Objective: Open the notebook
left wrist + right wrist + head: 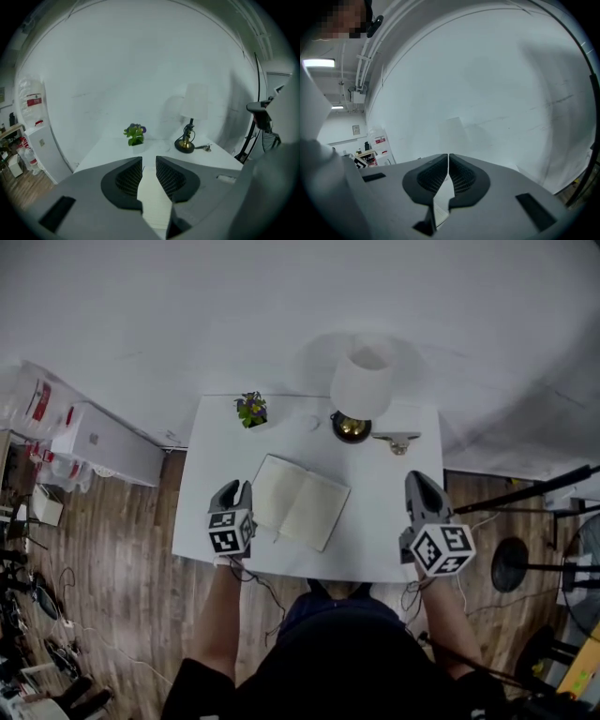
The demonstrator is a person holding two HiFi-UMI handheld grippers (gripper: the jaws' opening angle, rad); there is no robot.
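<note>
- Reaches forward with the left gripper point(235, 487) on an outstretched forearm, at the left edge of the notebook point(300, 501), nose tilted down toward the page.
- Keeps its fingers point(125, 177) spread a little, with a clear gap between the pads and nothing pinched.
- Shows the notebook's pale page point(152, 199) through that gap in the left gripper view, below the pads and not pressed by them.
- Holds the right gripper point(419, 478) well to the right of the notebook, apart from it, pointing nearly level over the table point(375, 545).
- Presses its fingers point(461, 177) together down to a thin slit, with nothing held.
- Leaves the notebook lying open and flat, both pages up, between the two grippers, nearer the left one.
- Places the lamp point(361, 385) and a small plant point(251, 410) beyond the notebook, at the far edge.
</note>
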